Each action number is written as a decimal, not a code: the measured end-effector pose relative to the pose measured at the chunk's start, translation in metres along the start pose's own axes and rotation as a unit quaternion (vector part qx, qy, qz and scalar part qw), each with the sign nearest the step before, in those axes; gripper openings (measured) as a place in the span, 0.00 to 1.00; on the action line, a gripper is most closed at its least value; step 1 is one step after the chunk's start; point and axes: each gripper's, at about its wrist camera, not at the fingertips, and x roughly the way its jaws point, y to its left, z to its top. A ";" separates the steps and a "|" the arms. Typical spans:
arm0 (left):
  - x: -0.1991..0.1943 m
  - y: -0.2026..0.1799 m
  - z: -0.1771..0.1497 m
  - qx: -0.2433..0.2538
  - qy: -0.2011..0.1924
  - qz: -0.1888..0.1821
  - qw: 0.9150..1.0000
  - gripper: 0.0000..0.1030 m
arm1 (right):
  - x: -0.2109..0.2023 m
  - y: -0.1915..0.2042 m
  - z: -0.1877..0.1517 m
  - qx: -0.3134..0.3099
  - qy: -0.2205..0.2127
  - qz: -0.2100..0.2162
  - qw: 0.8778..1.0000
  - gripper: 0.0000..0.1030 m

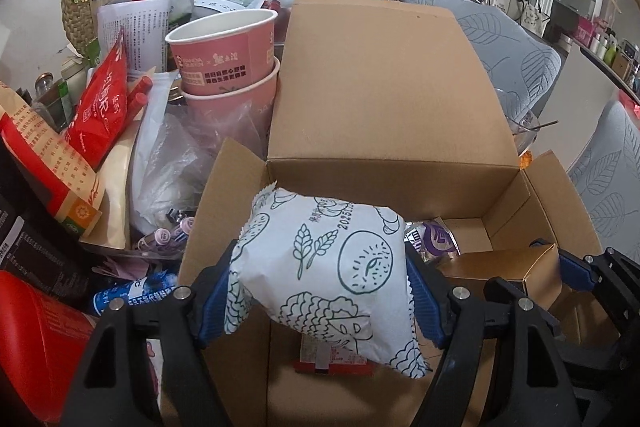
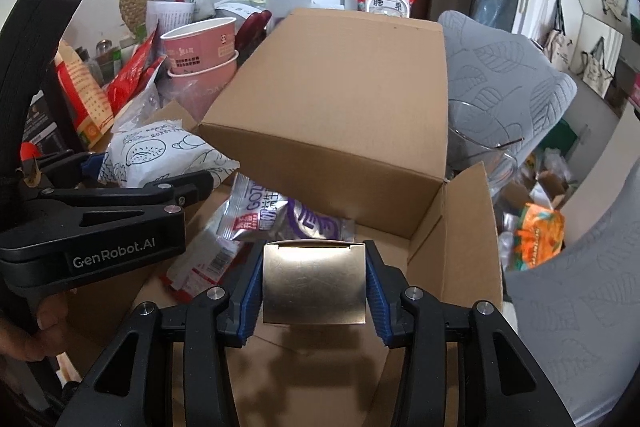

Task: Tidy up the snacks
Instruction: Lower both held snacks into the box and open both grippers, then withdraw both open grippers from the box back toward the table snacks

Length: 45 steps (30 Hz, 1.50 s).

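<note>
Left tool [image 1: 320, 291] clamps white packet [image 1: 320, 267]; right tool [image 2: 314, 285] clamps gold box [image 2: 314, 283]; both over open carton [image 2: 464, 247].

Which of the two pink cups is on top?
The printed pink cup with the open white rim sits on top, nested in the plainer pink cup, of which only the rim and lower wall show.
</note>
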 end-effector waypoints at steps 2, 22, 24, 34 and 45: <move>0.004 -0.002 -0.001 0.000 0.017 -0.005 1.000 0.75 | 0.000 0.000 0.000 0.001 0.004 0.000 1.000 0.44; -0.065 -0.004 -0.003 -0.005 -0.043 -0.006 0.999 0.79 | -0.045 -0.003 0.000 0.014 -0.029 -0.011 0.999 0.51; -0.079 -0.004 -0.002 -0.004 -0.052 -0.009 0.999 0.79 | -0.056 -0.002 0.001 0.015 -0.037 -0.008 0.999 0.51; -0.159 -0.002 -0.009 -0.006 -0.109 -0.009 0.994 0.79 | -0.128 0.008 0.005 0.008 -0.097 -0.005 0.995 0.51; -0.241 -0.010 -0.042 0.006 -0.157 -0.012 0.987 0.79 | -0.212 0.026 -0.013 -0.003 -0.159 0.000 0.987 0.51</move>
